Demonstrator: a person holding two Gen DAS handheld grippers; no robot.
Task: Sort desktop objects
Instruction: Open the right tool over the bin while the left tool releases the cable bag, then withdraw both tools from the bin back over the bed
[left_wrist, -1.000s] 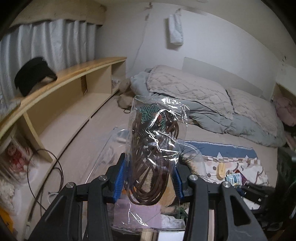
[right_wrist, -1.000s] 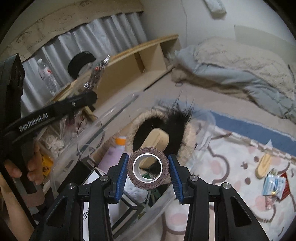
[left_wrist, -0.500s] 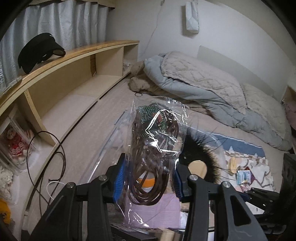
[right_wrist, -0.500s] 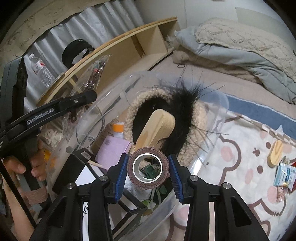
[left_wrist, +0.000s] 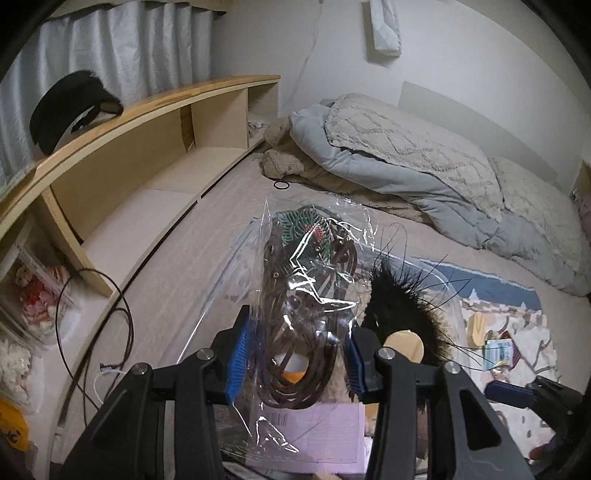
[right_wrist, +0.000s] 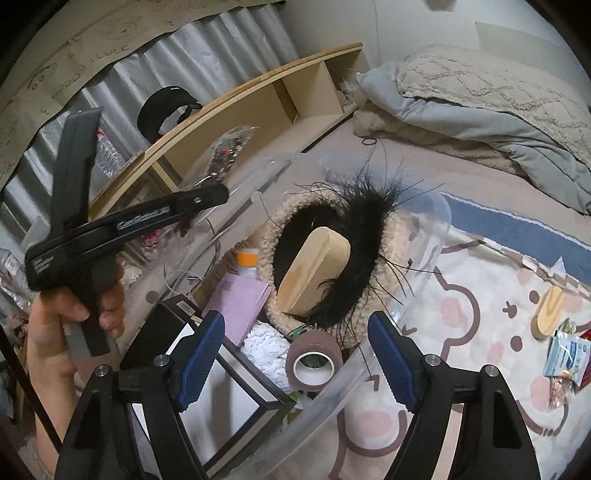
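Inside the clear bin's rim (right_wrist: 332, 384), tape roll (right_wrist: 313, 365), right hand-held gripper (right_wrist: 295, 363) jaws opening

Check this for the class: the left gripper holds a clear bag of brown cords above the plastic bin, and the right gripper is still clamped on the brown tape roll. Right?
Not quite. The right gripper is opening; the tape roll lies free in the bin, as the right wrist view shows. The left gripper does hold the bag.

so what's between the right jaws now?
The brown tape roll, loose in the clear bin; the blue pads stand clear of it as the right gripper jaws open. Right wrist view shows it.
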